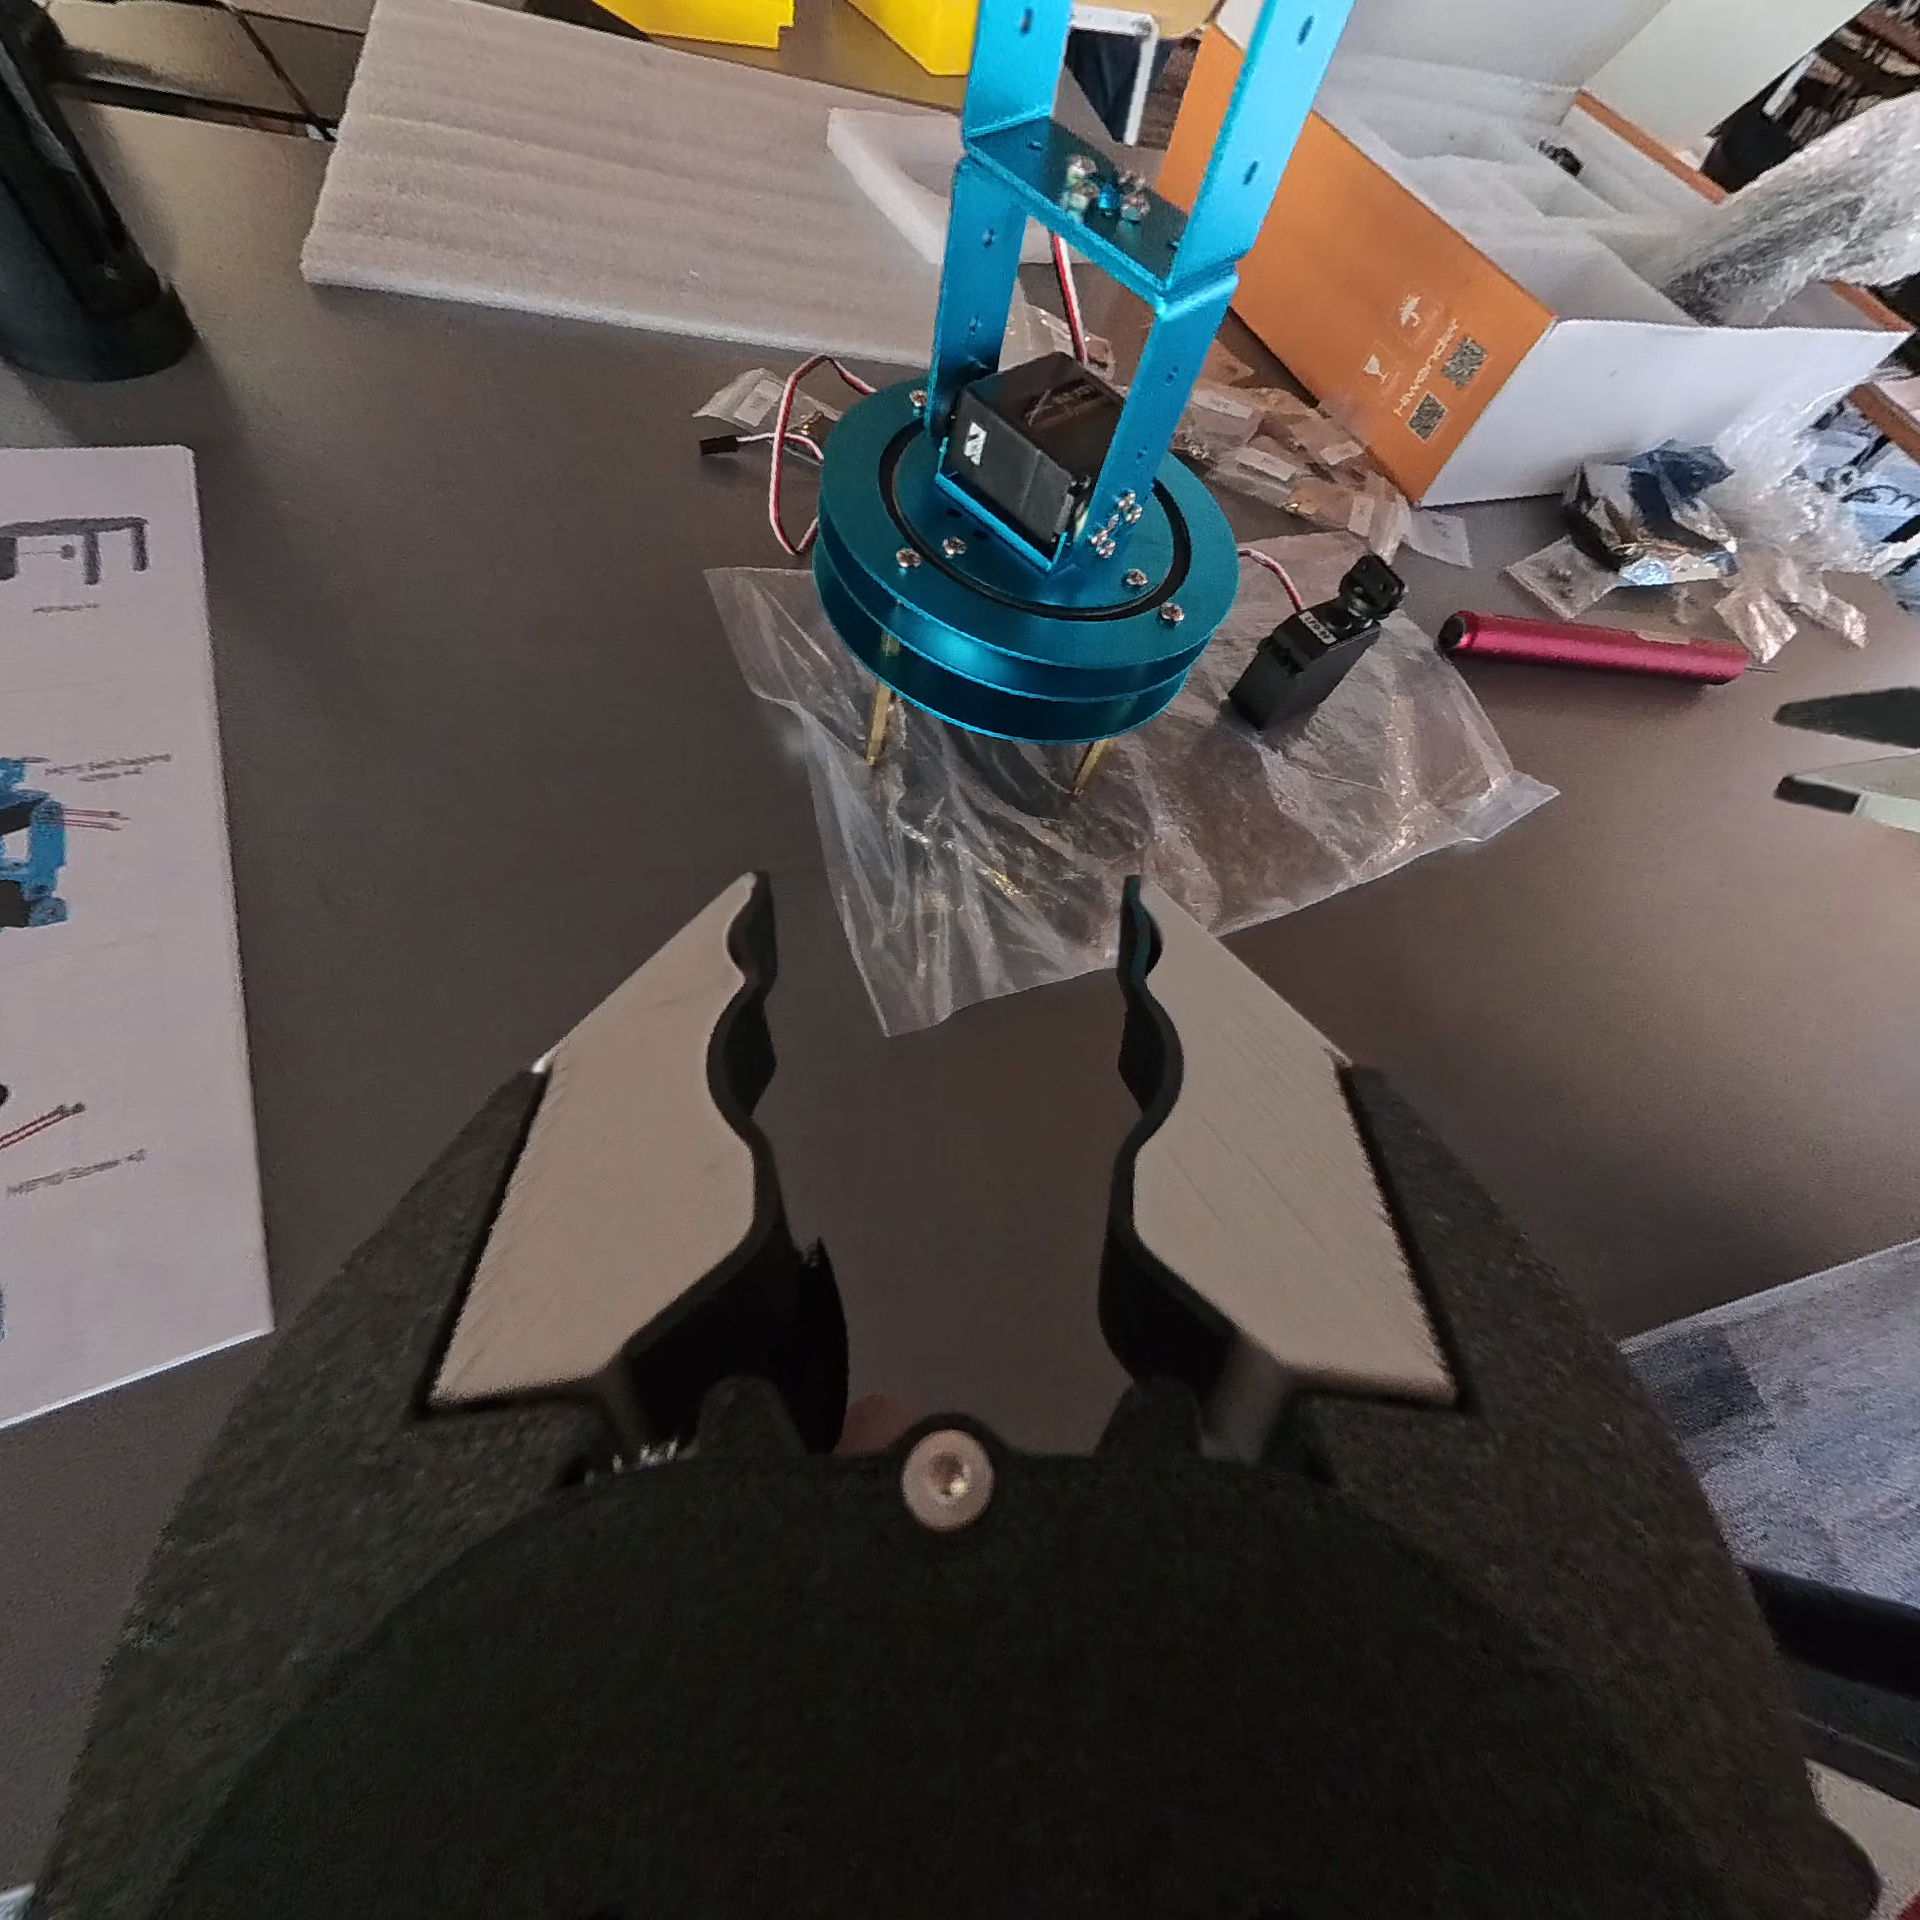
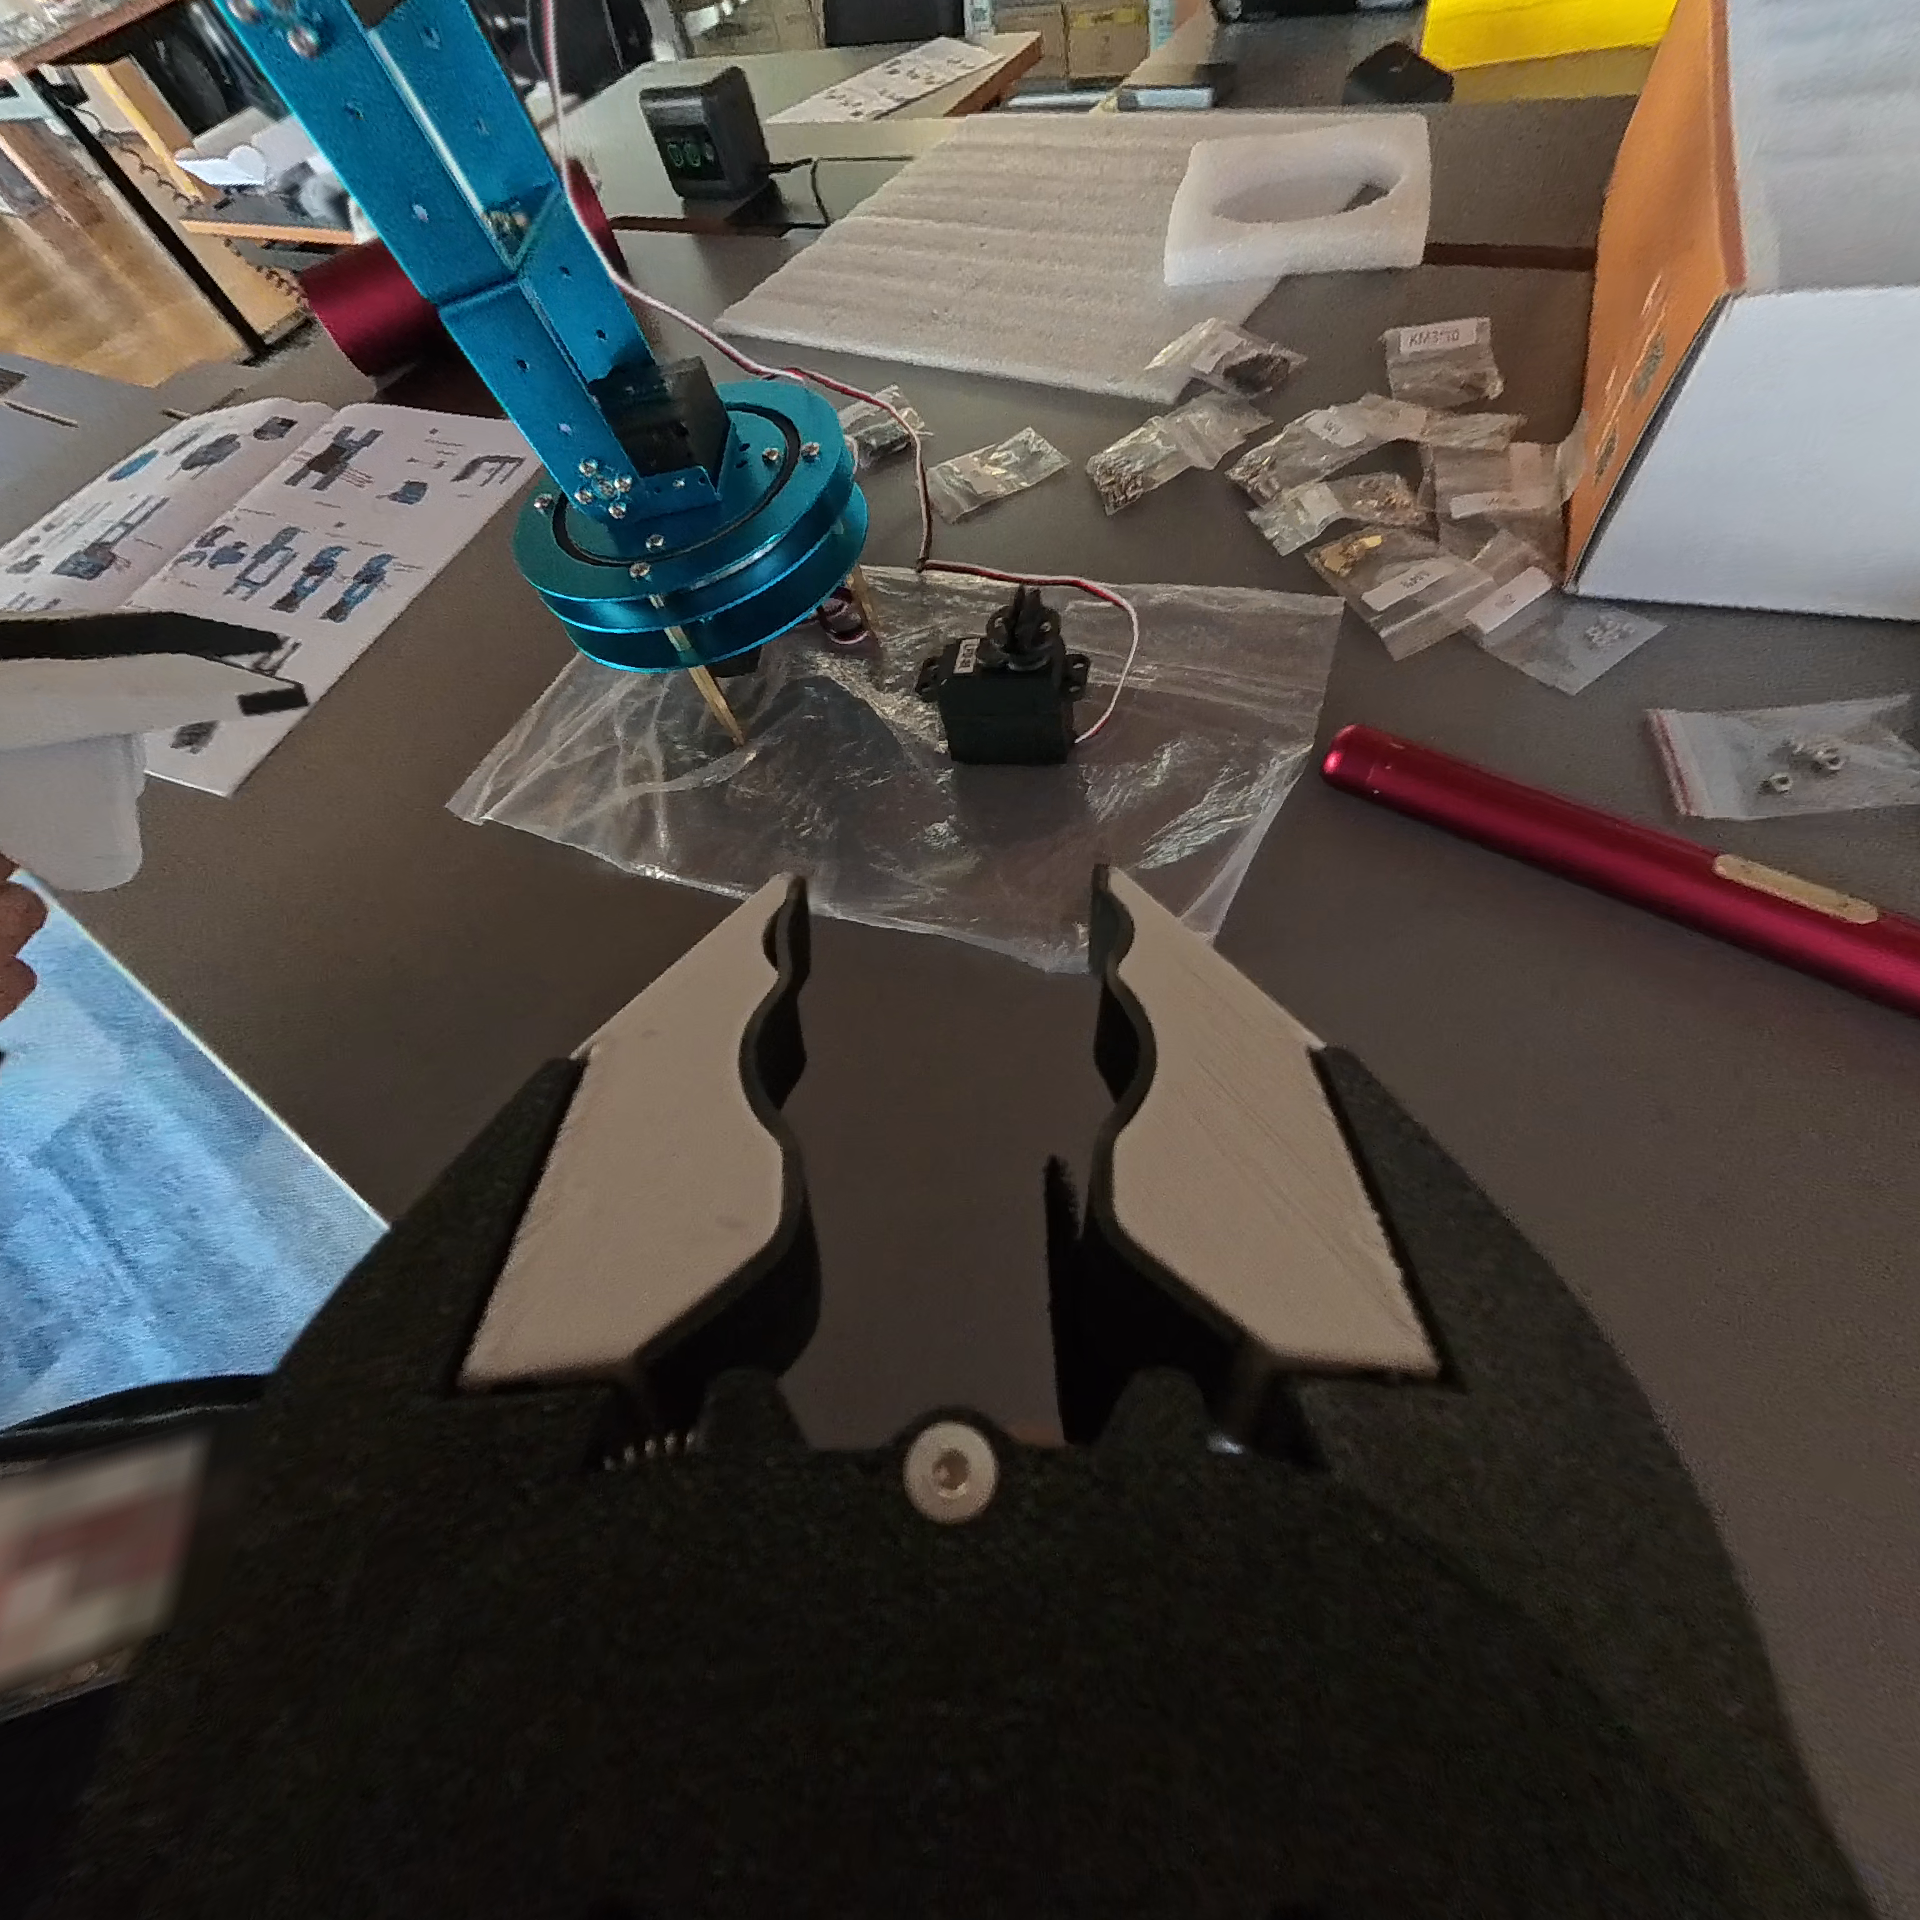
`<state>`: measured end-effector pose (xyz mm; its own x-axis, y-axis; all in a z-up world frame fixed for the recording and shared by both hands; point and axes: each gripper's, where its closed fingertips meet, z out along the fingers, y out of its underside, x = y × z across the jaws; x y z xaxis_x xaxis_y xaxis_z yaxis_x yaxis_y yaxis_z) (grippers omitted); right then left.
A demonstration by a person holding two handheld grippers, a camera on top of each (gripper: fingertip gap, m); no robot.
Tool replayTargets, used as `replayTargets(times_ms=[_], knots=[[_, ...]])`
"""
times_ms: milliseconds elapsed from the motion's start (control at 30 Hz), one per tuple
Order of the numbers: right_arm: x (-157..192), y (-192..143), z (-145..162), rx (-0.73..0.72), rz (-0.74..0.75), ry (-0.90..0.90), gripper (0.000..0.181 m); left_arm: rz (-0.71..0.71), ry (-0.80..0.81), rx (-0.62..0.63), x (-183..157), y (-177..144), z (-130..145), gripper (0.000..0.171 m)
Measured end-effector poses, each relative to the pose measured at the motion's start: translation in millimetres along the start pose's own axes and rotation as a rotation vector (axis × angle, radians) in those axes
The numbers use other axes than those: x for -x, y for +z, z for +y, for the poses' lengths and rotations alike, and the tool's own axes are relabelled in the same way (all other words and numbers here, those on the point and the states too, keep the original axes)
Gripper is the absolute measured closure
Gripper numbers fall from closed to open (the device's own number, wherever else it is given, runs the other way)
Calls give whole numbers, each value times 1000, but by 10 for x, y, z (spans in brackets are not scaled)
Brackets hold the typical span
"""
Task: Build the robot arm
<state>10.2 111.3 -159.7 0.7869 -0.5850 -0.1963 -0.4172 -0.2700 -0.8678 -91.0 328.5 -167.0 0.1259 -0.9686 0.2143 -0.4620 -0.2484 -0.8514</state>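
Note:
A blue metal arm assembly [image 1: 1023, 613] with a round base and a black servo in its bracket stands on brass legs on a clear plastic bag [image 1: 1143, 852]. It also shows in the right wrist view [image 2: 691, 540]. A loose black servo [image 1: 1314, 649] stands on the bag beside it, also in the right wrist view [image 2: 1003, 691]. My left gripper [image 1: 945, 894] is open and empty, just short of the bag's near edge. My right gripper [image 2: 945, 888] is open and empty at the bag's near edge, nearest the loose servo. The left gripper's fingers [image 2: 156, 665] show at the left of the right view.
A red metal tube [image 2: 1621, 862] lies right of the bag. Several small parts bags [image 2: 1351, 488] lie by an orange and white box [image 2: 1704, 343]. An open instruction booklet [image 2: 239, 540] lies left. White foam sheets [image 1: 582, 177] lie behind. The table edge [image 2: 249, 1101] is near left.

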Motion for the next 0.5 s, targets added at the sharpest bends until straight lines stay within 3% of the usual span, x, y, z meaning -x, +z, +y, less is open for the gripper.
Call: replayTargets(times_ms=[100,200,367,500], knots=[[68,81,119,57,-58,23,122,-41,-2,8,161,-61,-5,106],[323,221,320,158,-150,0,116,-125,-18,12,533,-234,-13,106],[1070,485,487,213,-296,-169,116,-295,-87,2,1551,-784,13,105],[1670,791,493,267,-365,-160,117,-371,-198,-12,2350,-1150,114,103]])
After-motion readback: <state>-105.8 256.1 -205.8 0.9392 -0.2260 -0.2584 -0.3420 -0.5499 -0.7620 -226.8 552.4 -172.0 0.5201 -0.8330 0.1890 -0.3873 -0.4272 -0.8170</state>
